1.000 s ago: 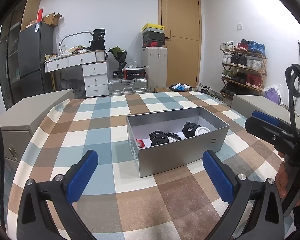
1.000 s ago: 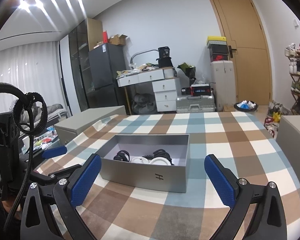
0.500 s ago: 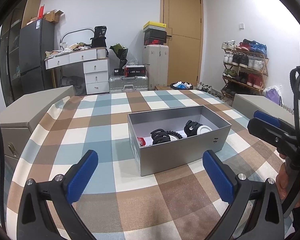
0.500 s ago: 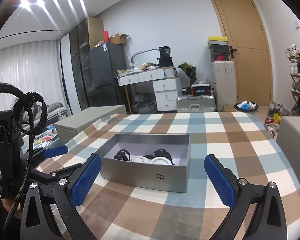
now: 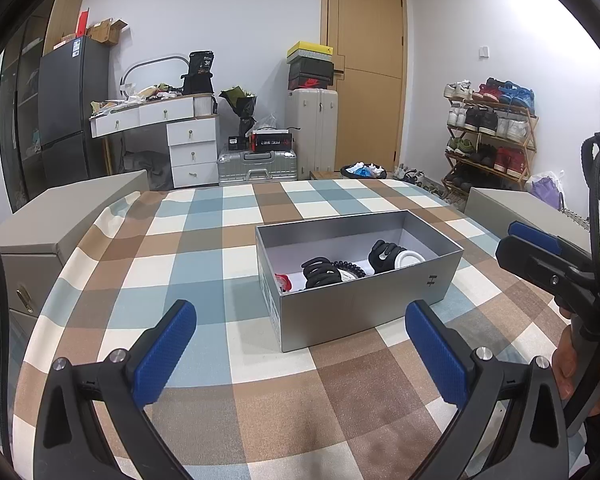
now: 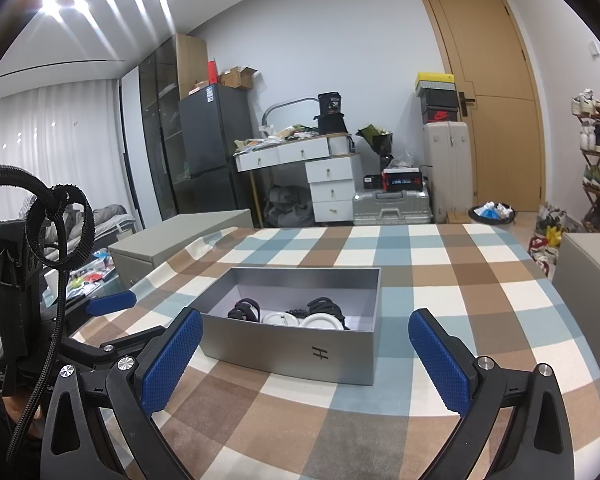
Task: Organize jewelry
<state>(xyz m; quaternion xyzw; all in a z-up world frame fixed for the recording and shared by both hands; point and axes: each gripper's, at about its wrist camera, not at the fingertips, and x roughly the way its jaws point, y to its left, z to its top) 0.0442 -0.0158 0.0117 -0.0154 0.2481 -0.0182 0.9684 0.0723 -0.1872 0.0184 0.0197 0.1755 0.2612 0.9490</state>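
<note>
Nearest, the left hand-held gripper (image 5: 300,344) and the right hand-held gripper (image 6: 305,350) both hover over the checked worktop (image 5: 220,392) with their blue pads wide apart and nothing between them. Just beyond stands the open grey cardboard box (image 5: 364,304). Inside it lie black coiled hair ties (image 5: 326,272) and white rings (image 5: 410,258), touching one another. I judge them light, the coils soft and springy, the rings stiff and smooth; take one piece at its outer edge.
</note>
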